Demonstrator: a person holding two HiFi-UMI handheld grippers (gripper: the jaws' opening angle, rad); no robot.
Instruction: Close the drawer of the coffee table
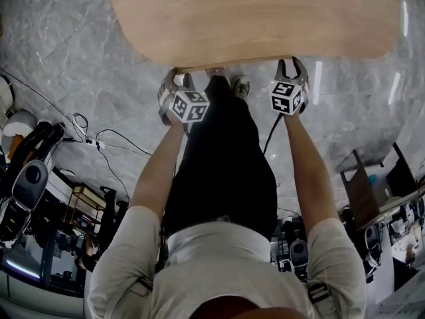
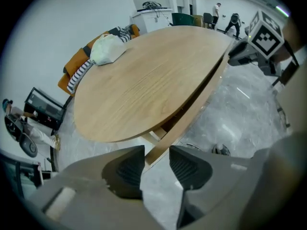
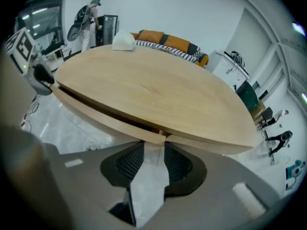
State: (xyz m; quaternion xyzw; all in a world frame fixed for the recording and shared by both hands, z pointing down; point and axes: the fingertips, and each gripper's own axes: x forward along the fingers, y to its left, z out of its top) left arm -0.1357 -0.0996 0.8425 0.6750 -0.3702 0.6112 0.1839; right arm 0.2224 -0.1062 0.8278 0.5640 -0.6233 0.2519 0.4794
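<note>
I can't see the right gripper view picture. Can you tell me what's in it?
A big oval wooden coffee table fills the picture, with its drawer front just under the near edge. Below, the right gripper points at that edge, fingers apart with nothing between them. An orange sofa stands behind.

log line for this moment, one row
left gripper: open, empty | right gripper: open, empty | drawer front: just beyond both grippers' tips, below tabletop

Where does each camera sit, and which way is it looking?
Head view: on the head, facing steeply down at the coffee table; shows arms, legs, left gripper, right gripper.
Left gripper view: on that gripper, along its open jaws toward the table edge.
Right gripper view: likewise, along its open jaws.
Both gripper views share the white bundle.
</note>
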